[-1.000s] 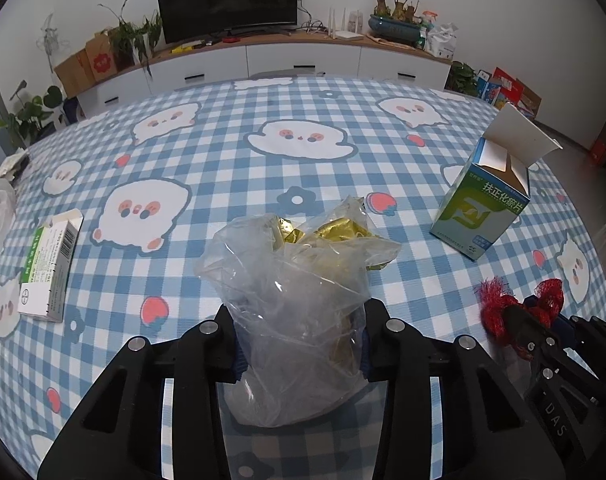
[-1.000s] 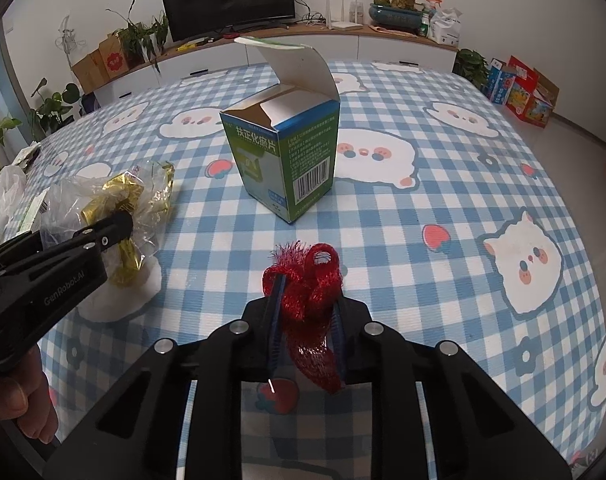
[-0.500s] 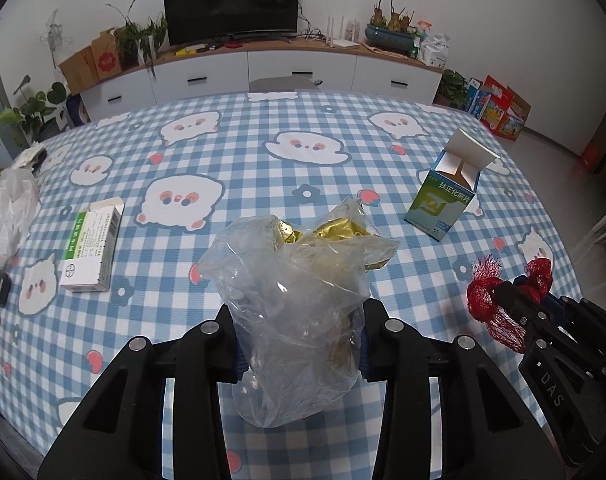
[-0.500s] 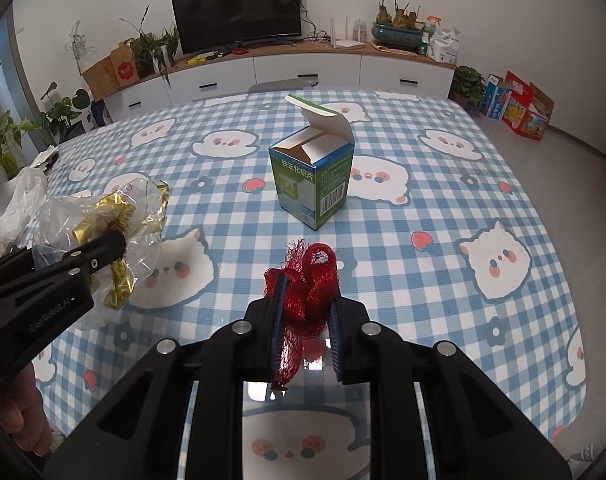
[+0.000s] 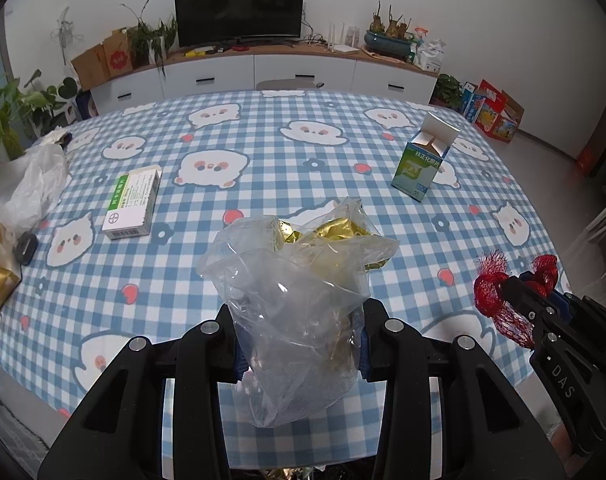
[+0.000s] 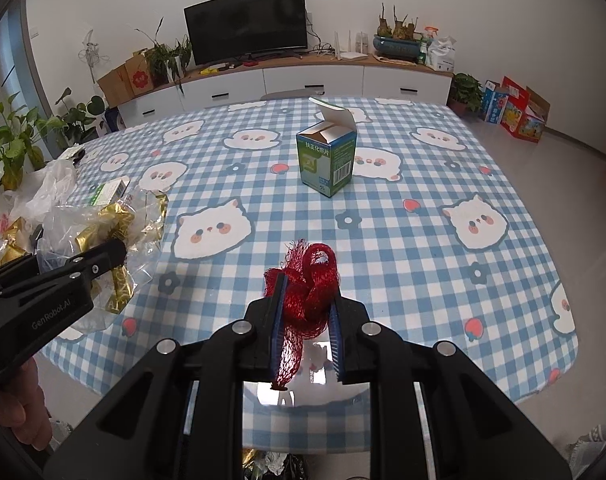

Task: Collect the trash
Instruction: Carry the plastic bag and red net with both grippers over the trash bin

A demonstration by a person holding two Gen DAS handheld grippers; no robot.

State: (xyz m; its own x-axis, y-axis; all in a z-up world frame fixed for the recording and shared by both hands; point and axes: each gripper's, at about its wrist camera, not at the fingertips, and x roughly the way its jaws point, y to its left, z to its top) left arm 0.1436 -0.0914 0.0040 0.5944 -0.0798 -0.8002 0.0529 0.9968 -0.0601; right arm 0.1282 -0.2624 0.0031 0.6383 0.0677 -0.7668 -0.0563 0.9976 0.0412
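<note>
Both grippers have pulled back and up from the table since a second ago. The left gripper stays clamped on the clear plastic bag, the right gripper on the red mesh netting. The open green box and the flat medicine box now look farther away.

A dark television stands on a white sideboard among potted plants.
</note>
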